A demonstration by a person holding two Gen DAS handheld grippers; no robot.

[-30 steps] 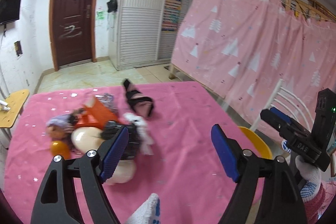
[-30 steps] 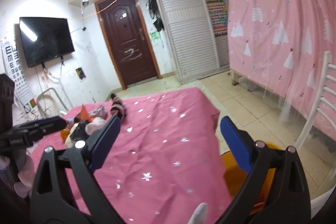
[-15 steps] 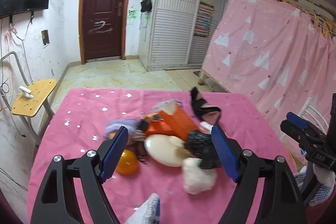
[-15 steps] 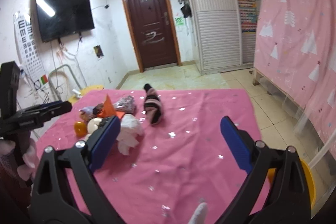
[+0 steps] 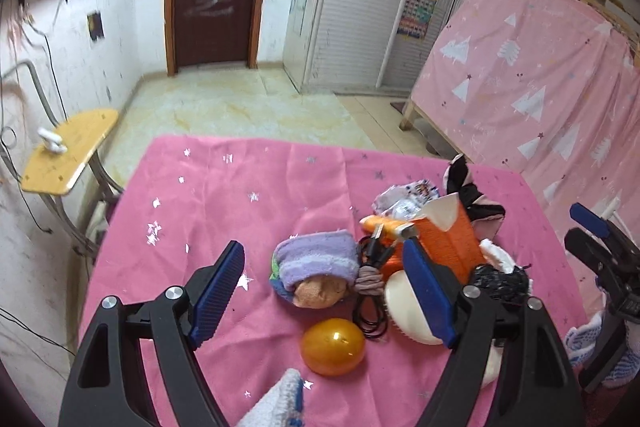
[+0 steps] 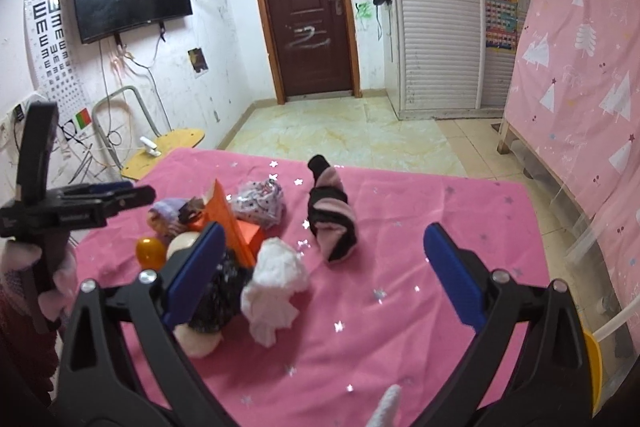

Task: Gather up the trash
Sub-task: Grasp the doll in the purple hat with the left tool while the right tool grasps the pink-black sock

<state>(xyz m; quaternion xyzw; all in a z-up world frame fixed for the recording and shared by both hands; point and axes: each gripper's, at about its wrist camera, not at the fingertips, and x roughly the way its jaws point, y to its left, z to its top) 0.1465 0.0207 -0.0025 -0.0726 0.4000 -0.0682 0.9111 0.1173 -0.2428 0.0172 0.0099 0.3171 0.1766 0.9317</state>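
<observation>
**Closing in on the pile, both grippers empty**

Hovering over the pink tablecloth [image 5: 224, 203], the left gripper [image 5: 324, 291] has its blue pads spread wide with nothing clamped between them. In the left wrist view the clutter lies just ahead of the tips, in the lower middle to right of the frame: a gold ball [image 5: 333, 346] sits lowest, close to the gap between the pads, with a purple sock bundle [image 5: 316, 269] directly above it and a black cable [image 5: 370, 291] looped to its right. The right-hand pad overlaps a cream rounded object [image 5: 404, 309], so that item is partly hidden.

The right gripper [image 6: 320, 267] is also wide open and holds nothing. In its view a white crumpled tissue [image 6: 276, 287] lies between the pads toward the left one, and a pink-and-black striped sock [image 6: 332, 223] stretches upward from centre frame, its long axis running away from the gripper. An orange carton [image 6: 236, 231] and a crinkled wrapper [image 6: 260, 205] stand further off, upper left of centre.

By my reading, the tissue is nearest the right gripper and the ball nearest the left. A yellow bin [image 6: 594, 367] is cut off at the lower right edge, and a dark scrunched item [image 6: 218, 295] behind the left pad is hard to identify.
</observation>
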